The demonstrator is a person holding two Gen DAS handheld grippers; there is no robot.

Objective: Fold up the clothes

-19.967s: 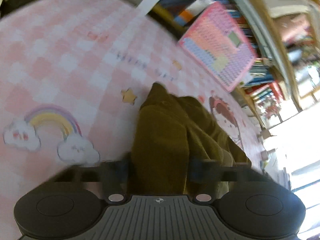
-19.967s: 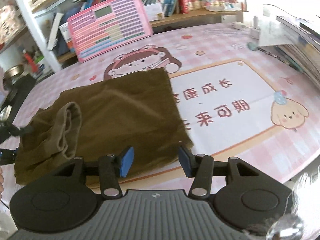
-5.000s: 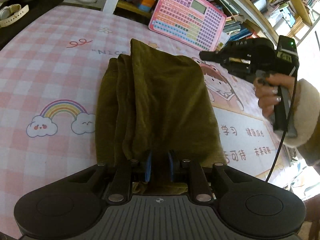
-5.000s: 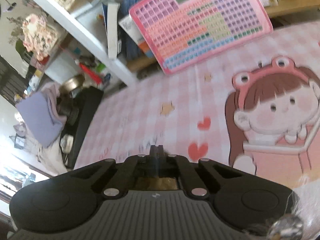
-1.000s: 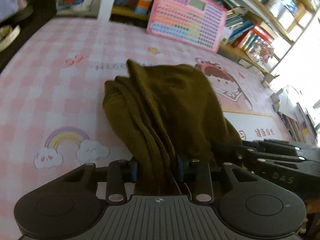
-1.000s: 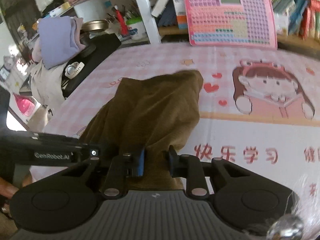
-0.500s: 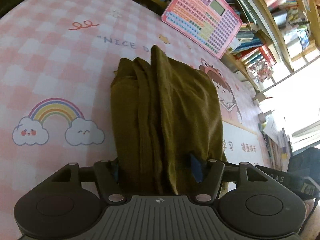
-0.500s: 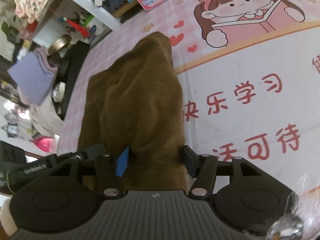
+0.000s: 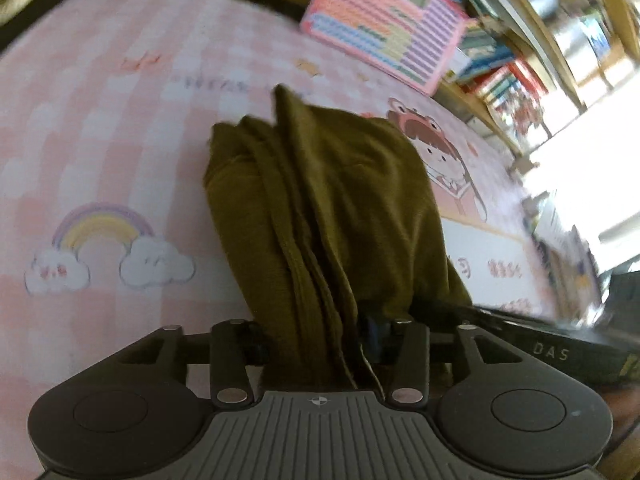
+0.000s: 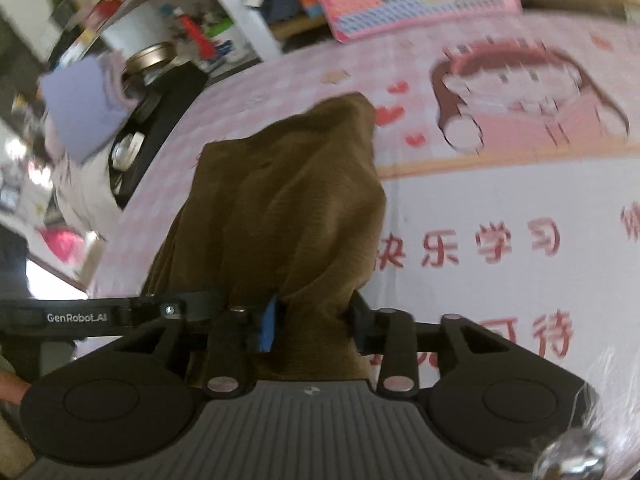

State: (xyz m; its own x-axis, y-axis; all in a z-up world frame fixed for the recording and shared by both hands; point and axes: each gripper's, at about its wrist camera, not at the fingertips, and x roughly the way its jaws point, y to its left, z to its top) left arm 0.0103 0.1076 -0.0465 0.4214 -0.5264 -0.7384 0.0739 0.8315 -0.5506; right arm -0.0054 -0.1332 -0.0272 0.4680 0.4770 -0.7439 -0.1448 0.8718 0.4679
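- The olive-brown garment (image 9: 332,208) is lying in a long folded bundle on the pink checked worktop (image 9: 100,128), its far end reaching toward the pink keyboard toy (image 9: 384,20), which is leaning against the bookshelf (image 9: 520,64).
- The left tool (image 9: 320,336) is sitting at the near end of the bundle with the stacked fabric edges bunched between its fingers; its jaws are closing on the cloth, though the blur is hiding whether the pads are actually pressing.
- The right tool (image 10: 314,320) is straddling the near end beside it, the cloth filling the gap between its blue pads (image 10: 267,326); firm contact cannot be told either.
- Judging from this, the step in hand is re-gripping the near end for another fold.
- The next move is probably calling for both tools to clench all layers together, lift evenly and carry the end toward the far edge.
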